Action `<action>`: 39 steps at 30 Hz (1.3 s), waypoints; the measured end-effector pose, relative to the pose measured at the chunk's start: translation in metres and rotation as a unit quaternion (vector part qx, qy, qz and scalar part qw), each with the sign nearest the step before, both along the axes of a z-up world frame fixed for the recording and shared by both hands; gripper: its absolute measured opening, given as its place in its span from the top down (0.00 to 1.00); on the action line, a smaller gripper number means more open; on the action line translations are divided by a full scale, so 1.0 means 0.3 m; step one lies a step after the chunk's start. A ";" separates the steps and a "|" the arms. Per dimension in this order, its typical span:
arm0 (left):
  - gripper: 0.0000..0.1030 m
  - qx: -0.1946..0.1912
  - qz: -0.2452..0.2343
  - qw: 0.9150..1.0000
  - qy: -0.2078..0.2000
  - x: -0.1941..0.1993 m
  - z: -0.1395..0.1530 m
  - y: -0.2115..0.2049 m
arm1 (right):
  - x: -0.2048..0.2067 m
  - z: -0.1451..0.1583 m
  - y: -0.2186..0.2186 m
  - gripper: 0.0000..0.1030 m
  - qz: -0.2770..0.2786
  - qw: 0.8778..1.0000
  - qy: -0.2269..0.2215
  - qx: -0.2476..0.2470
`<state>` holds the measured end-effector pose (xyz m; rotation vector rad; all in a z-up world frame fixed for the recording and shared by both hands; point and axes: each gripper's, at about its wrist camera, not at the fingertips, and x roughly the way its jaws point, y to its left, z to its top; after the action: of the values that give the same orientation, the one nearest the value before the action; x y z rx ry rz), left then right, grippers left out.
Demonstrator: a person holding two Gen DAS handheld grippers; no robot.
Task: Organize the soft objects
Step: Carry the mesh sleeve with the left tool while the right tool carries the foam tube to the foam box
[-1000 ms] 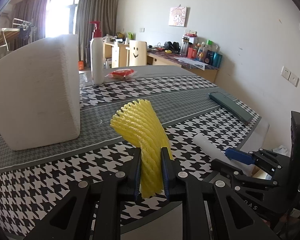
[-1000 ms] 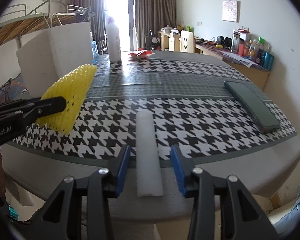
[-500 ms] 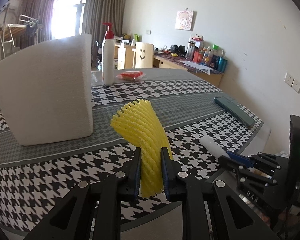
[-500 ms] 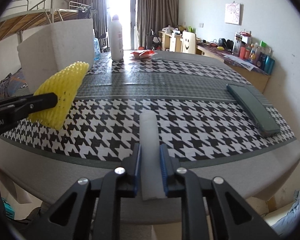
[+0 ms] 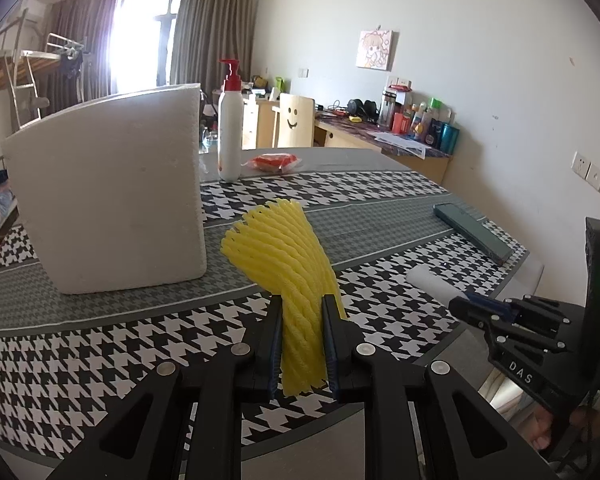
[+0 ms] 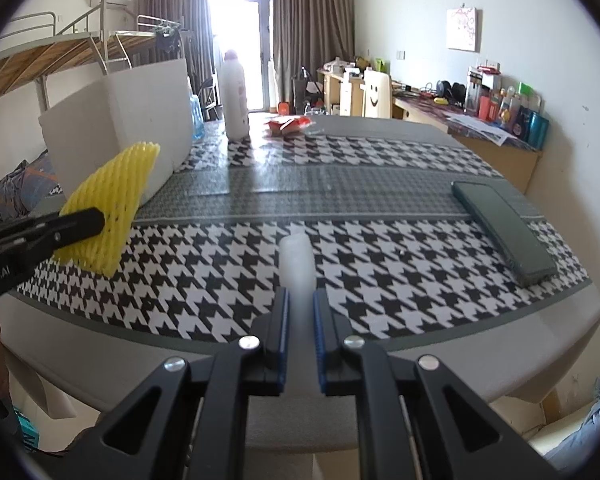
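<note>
My left gripper is shut on a yellow foam net sleeve and holds it above the houndstooth table; the sleeve also shows in the right wrist view. My right gripper is shut on a white foam roll near the table's front edge; the roll also shows in the left wrist view. A large white foam box stands on the table to the left, beyond the sleeve.
A white pump bottle and a red packet sit at the table's far side. A dark green flat case lies at the right edge. A desk with bottles and a bunk bed stand behind.
My right gripper closed on the white foam roll and lifted it. My left gripper rose and pulled back with the yellow sleeve, so the foam box looks farther away.
</note>
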<state>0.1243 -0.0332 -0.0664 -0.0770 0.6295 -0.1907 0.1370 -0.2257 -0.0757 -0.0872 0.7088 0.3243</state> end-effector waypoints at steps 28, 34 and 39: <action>0.81 0.007 0.006 0.999 -0.044 0.029 0.118 0.064 | 0.072 0.111 0.040 0.86 0.017 0.999 -0.031 0.032; 0.81 0.013 0.000 0.998 -0.055 0.040 0.135 0.062 | 0.103 0.137 0.032 0.86 0.020 0.998 -0.038 0.045; 0.81 0.018 -0.007 0.998 -0.060 0.052 0.153 0.046 | 0.122 0.148 0.027 0.86 0.021 0.998 -0.044 0.047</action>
<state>0.1397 -0.0195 -0.0204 -0.0264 0.5138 -0.1970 0.1737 -0.2176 -0.0313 -0.0261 0.6047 0.3910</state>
